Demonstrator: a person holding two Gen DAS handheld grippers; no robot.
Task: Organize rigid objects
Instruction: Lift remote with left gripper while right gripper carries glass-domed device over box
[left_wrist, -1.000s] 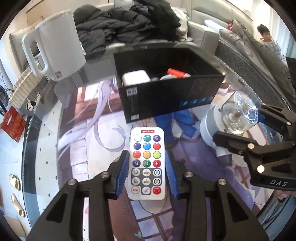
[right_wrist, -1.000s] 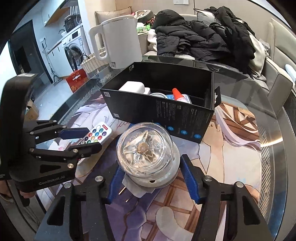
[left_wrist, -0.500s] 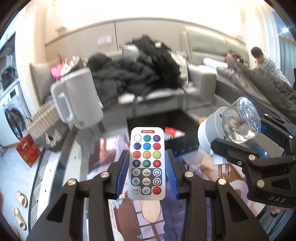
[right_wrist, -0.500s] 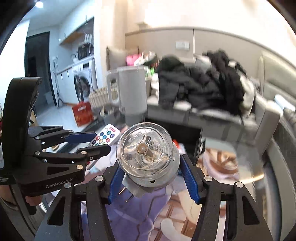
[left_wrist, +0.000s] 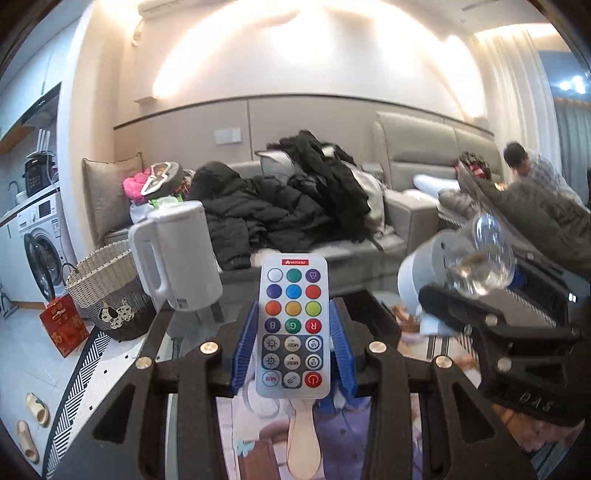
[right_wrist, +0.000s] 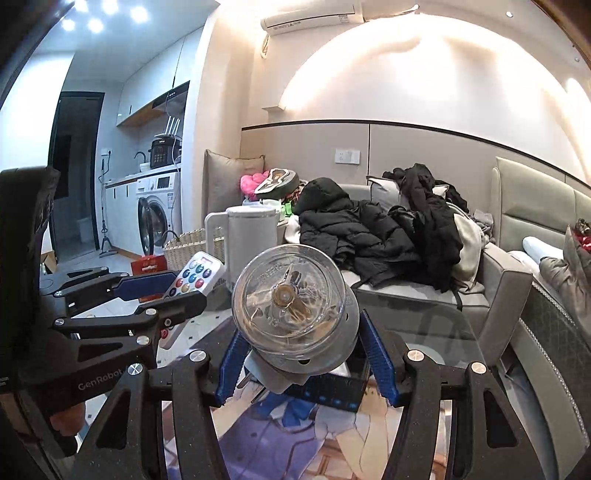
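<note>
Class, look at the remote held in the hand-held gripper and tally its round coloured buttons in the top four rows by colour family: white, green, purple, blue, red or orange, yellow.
On the remote:
White: 1
Green: 3
Purple: 2
Blue: 2
Red or orange: 3
Yellow: 1
Total: 12

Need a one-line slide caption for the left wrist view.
Left gripper clamps a white remote above the table; right gripper alongside holds a clear-domed lamp.

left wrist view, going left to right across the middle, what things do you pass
washing machine → wicker basket → white kettle → remote held in the left gripper → clear-domed lamp held in the right gripper
</note>
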